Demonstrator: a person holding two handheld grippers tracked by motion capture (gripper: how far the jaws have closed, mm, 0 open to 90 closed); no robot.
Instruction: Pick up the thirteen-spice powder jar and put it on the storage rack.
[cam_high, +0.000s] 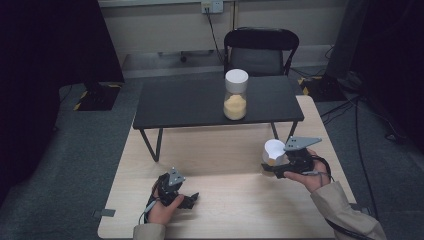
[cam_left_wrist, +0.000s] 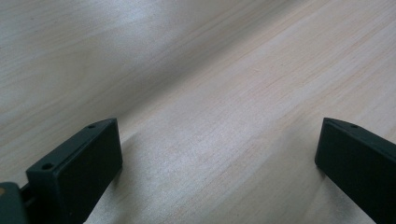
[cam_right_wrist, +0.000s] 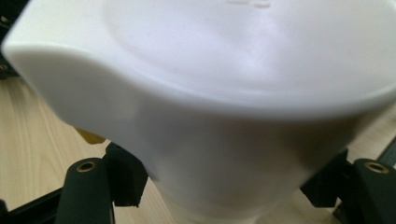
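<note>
White plastic cup with a wide round rim (cam_high: 274, 148): probably light, thin and a bit bendy, so easy to squash. Smooth and shiny too, so likely slippery. Best held low down, under the wide rim, where the body gets narrow. Squeeze softly, not hard. Keep upright, in case of something inside.

Looks plain white all over in the right gripper view (cam_right_wrist: 201, 93), with a thick rolled rim and a shallow hollow top. Lower part seems see-through with a bit of yellow in the high view, but too small to tell for sure.

Held up just above the right side of the pale wooden desk (cam_high: 225, 210), near its right edge. Gripped by the right tongs (cam_high: 272, 169), closed on the narrow part from both sides.

Left tongs (cam_high: 192, 199) spread wide with nothing between, down low over the bare wood near the front of the desk, well apart from the cup.

Farther back, a low black table (cam_high: 190, 102) standing on the desk. On top of that, a tall clear jar with a white lid and yellow grains inside (cam_high: 235, 95). Behind, a black chair (cam_high: 261, 50).
</note>
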